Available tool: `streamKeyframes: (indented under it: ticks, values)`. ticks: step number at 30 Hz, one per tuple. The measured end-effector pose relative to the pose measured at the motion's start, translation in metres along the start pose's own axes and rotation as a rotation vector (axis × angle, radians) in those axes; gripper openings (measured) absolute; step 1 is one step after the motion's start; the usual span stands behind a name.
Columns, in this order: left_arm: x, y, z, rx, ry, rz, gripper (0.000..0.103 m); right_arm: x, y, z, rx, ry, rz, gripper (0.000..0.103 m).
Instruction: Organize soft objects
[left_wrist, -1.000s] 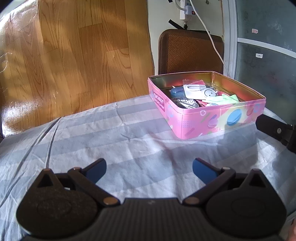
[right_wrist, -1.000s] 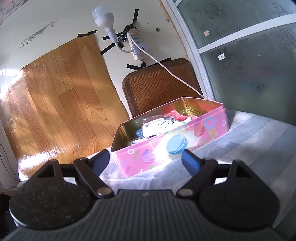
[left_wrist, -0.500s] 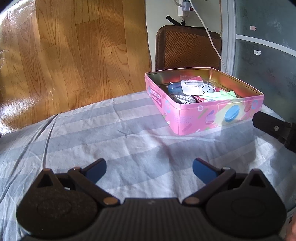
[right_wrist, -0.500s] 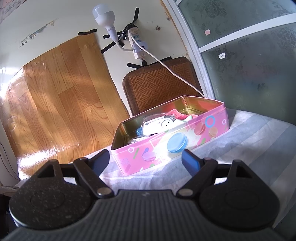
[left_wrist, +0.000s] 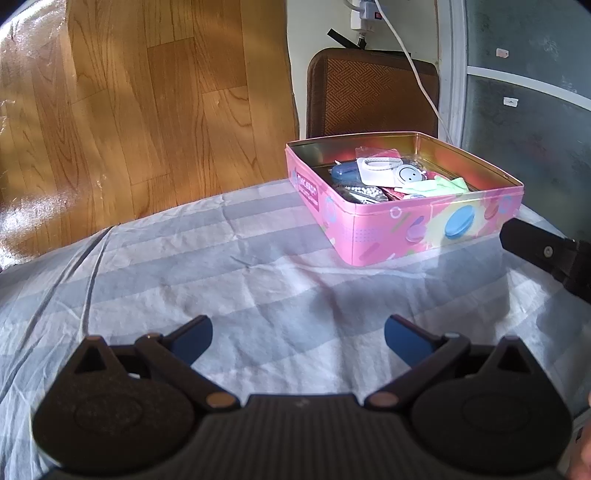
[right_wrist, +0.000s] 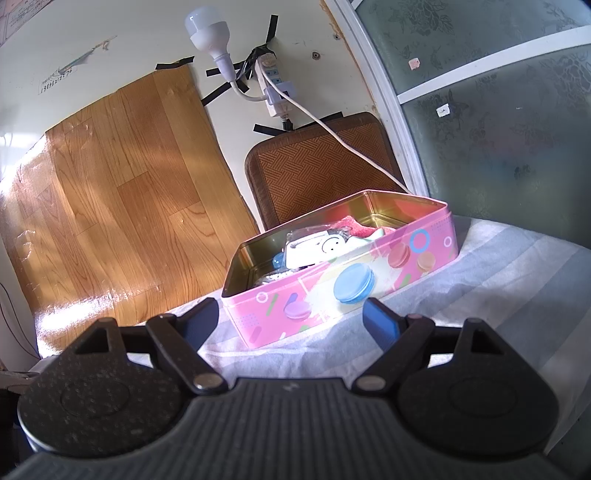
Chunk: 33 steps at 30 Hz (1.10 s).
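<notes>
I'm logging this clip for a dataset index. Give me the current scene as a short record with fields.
surface: striped cloth
container: pink tin, lid off, standing on the cloth
contents: mixed small items, among them a white smiley-face piece, a blue case, a light green cloth and a pink fuzzy fabric
left gripper: open, empty, over bare cloth short of the tin
right gripper: open, empty, facing the tin's long side
behind the tin: woven brown cushion against the wall
</notes>
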<state>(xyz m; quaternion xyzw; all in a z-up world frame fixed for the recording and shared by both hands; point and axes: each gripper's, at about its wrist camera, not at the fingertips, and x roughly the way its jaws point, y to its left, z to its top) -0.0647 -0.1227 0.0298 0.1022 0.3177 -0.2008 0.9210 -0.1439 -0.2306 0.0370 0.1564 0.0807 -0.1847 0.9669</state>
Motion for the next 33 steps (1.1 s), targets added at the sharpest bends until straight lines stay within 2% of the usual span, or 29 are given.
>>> streamKeyframes:
  ticks: [33]
  values:
    - [0.0025, 0.0055, 0.0011, -0.018, 0.016, -0.058, 0.103, 0.0012, 0.0027, -0.0004, -0.008, 0.007, 0.004, 0.087]
